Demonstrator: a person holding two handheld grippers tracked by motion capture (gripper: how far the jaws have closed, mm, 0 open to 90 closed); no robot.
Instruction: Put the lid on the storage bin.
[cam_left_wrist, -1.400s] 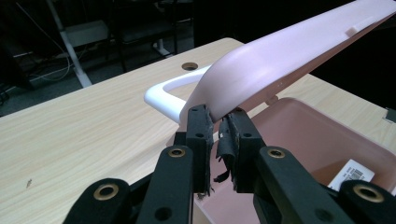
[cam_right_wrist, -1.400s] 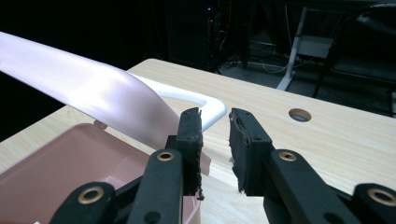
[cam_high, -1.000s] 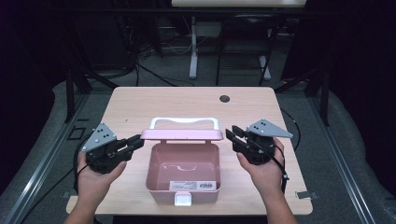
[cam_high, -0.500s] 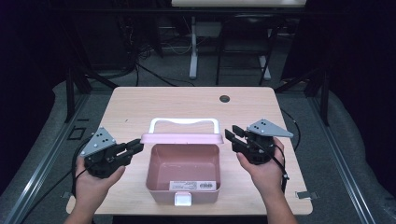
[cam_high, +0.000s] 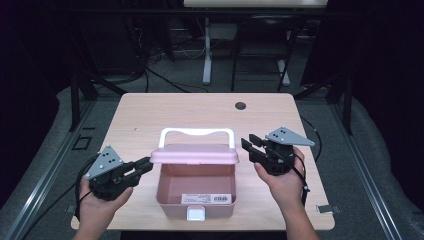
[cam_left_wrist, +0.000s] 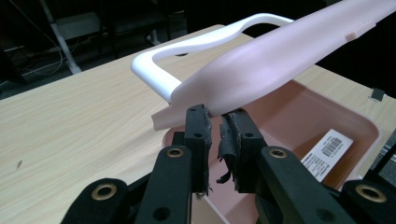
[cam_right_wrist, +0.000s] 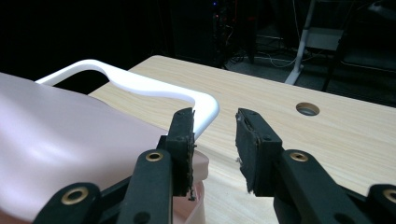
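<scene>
A pink box stands open at the table's near middle, a barcode label on its inside. Its pink lid hangs half raised over it, the white handle on the far edge. My left gripper is at the lid's left corner, and in the left gripper view its jaws pinch the lid's rim. My right gripper sits just right of the lid. Its jaws have just been opening and stand open, only table between them, beside the handle's corner.
The wooden table has a round cable hole at the far right. Bare tabletop lies behind the box and on both sides. Beyond the far edge are dark floor, cables and a white stand leg.
The lid has tipped forward and lower over the box. My left gripper moved slightly toward the person with it. The right gripper's jaws have spread and its hand stayed put.
</scene>
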